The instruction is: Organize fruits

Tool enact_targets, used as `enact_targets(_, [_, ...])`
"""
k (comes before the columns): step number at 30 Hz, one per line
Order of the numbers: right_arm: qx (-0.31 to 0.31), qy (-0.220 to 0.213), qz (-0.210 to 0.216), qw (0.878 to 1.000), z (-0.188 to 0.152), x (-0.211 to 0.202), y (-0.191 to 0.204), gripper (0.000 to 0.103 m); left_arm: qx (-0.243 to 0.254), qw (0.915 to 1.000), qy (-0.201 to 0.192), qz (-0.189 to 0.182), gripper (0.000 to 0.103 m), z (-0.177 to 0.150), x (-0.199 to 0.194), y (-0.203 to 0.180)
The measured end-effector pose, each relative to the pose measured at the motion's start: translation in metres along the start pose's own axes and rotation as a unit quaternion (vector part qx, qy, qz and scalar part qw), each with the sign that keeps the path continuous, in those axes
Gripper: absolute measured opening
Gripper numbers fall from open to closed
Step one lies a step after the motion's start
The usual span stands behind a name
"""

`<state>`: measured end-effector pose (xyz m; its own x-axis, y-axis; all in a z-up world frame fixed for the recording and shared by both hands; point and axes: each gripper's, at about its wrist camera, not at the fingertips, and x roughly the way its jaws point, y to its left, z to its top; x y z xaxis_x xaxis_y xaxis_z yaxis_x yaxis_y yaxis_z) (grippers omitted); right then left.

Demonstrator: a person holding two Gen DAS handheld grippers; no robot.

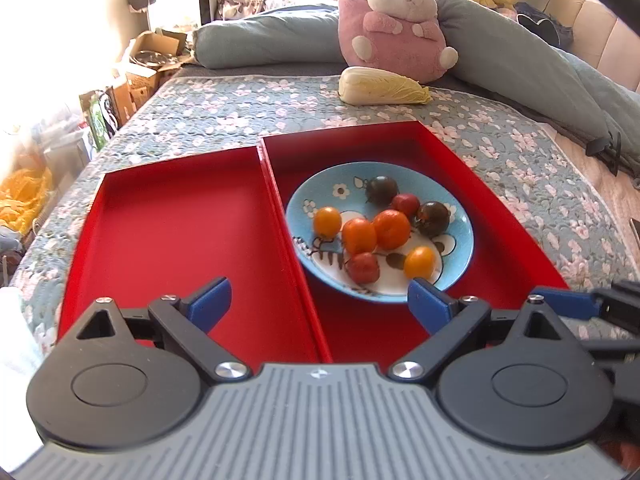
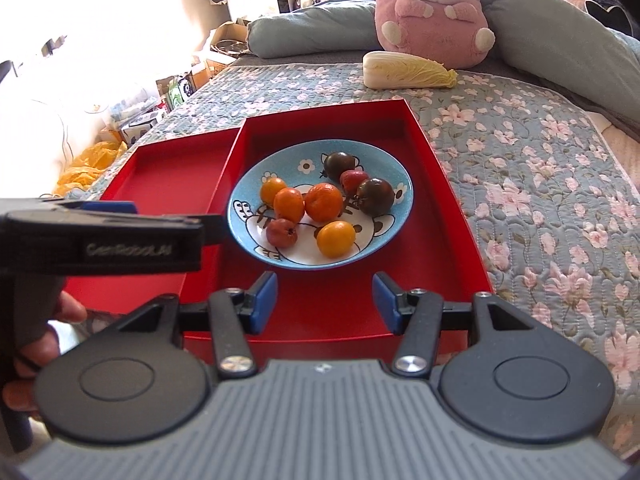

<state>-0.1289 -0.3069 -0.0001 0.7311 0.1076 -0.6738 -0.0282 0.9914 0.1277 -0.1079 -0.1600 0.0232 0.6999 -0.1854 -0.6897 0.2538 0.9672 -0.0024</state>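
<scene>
**Fruit on the blue plate, both grippers empty**

The left gripper was spread wide w/ nothing between its blue pads. It hung over the near edge of the two red trays, right above the wall where they meet. The right gripper was also wide apart & held nothing. It hung over the near edge of the right red tray.

The blue plate sat in the middle of that right tray. All the fruit was on it, approx. 8 pieces. Two orange round fruits lay side by side in the plate's middle, touching. A yellow one lay near the plate's front edge. Another yellow one lay at the plate's left side. A small red one sat at the front left. Two dark ones & one more small red one sat toward the plate's back right.

The left red tray had nothing in it. Both trays lay on a flowery bed cover. A cabbage lay past the far edge of the trays, w/ a pink plush toy behind it.
</scene>
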Motion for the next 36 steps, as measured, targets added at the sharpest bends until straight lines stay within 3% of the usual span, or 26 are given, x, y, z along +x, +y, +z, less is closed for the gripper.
enact_targets(5, [-0.024, 0.006, 0.002, 1.000, -0.003, -0.003, 0.013, 0.061, -0.021, 0.9997, -0.002, 0.011, 0.099, -0.013, -0.016, 0.013])
enact_targets(15, [-0.029, 0.026, 0.007, 0.999, -0.006, -0.004, 0.021, 0.062, -0.003, 0.9984, -0.051, 0.023, 0.103, -0.018, -0.037, 0.012])
enact_targets(24, [-0.040, 0.051, 0.005, 0.998, -0.014, 0.000, 0.026, 0.062, 0.011, 0.9981, -0.040, 0.046, 0.103, -0.017, -0.031, 0.008])
enact_targets(36, [-0.040, 0.049, 0.013, 0.998, -0.019, 0.007, 0.031, 0.062, -0.029, 0.9993, -0.019, 0.012, 0.103, -0.017, -0.021, 0.022])
